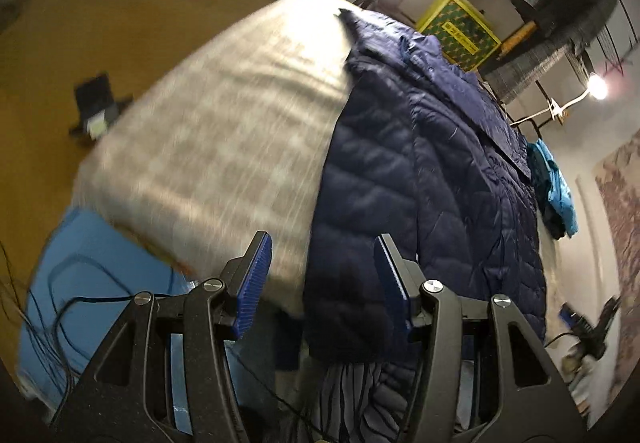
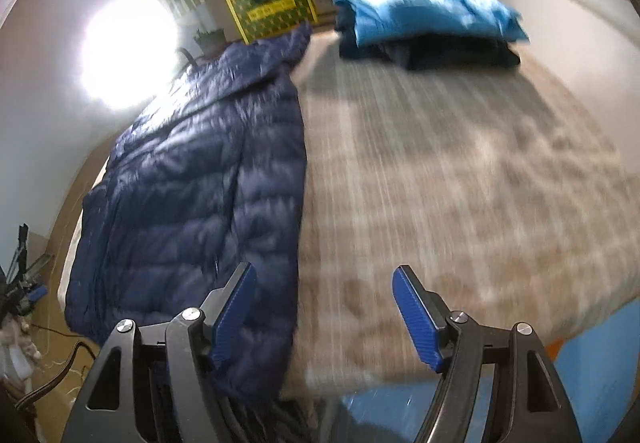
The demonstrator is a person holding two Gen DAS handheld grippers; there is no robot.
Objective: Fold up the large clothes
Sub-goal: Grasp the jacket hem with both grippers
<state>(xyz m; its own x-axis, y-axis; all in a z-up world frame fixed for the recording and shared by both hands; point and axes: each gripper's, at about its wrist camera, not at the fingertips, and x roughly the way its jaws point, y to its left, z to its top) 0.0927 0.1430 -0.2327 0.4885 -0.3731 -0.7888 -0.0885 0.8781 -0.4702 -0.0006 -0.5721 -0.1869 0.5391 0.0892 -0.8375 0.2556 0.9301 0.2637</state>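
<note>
The dark navy quilted puffer jacket (image 2: pixel 200 179) lies lengthwise on the bed with the beige checked blanket (image 2: pixel 460 179), along the bed's left edge as the right wrist view shows it, hem toward the near edge and collar toward the far end; it looks already doubled into a long strip, though blur makes that a guess. Left tool (image 1: pixel 322 283) is spread with nothing between its blue ribbed pads (image 1: pixel 254 279), hanging over the jacket's near hem corner by the bed's near edge. Right tool (image 2: pixel 324 317) is spread too, empty, over bare blanket just beside the jacket's long inner edge. A folded bright blue padded garment on a dark one (image 2: pixel 424 19) sits at the far end of the bed, well apart, likely finished pieces. Step in hand: between folds, both tools free and lining up for a fresh grasp. Next move probably calls for pinching both hem corners and carrying the hem up toward the collar, keeping the slippery puffy layers aligned.
</note>
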